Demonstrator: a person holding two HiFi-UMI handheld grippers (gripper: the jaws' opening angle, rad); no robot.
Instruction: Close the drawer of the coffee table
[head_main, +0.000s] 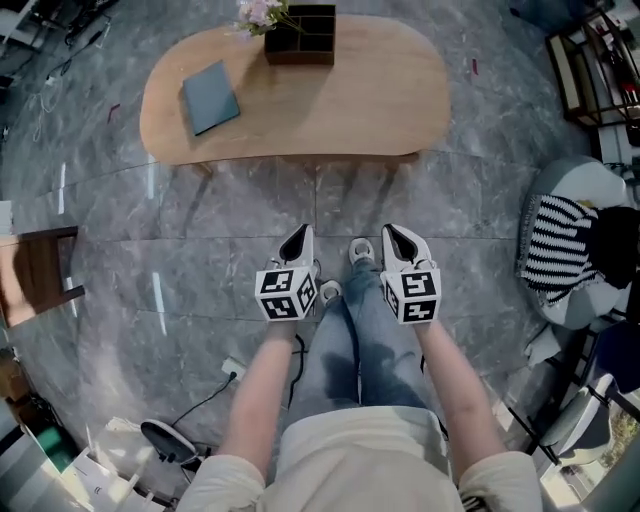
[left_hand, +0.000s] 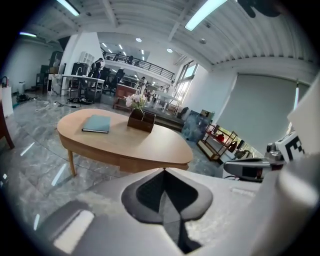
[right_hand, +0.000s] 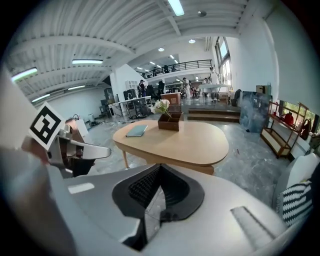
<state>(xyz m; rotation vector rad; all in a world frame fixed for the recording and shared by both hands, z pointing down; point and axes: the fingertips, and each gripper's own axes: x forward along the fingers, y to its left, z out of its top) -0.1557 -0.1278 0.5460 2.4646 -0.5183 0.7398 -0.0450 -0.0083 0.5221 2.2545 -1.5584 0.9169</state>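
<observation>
Stands well back from worktop (head_main: 300, 100), left gripper (head_main: 297, 243) and right gripper (head_main: 403, 243) side by side above legs, jaws pressed together on nothing, likely because of drawer (left_hand: 132, 163) seemingly flush under top already.

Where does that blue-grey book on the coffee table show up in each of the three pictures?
Head view: upper left, the book on the coffee table's left end.
Left gripper view: left of centre.
Right gripper view: just left of centre.
Shared landmark: the dark wooden box beside it.
</observation>
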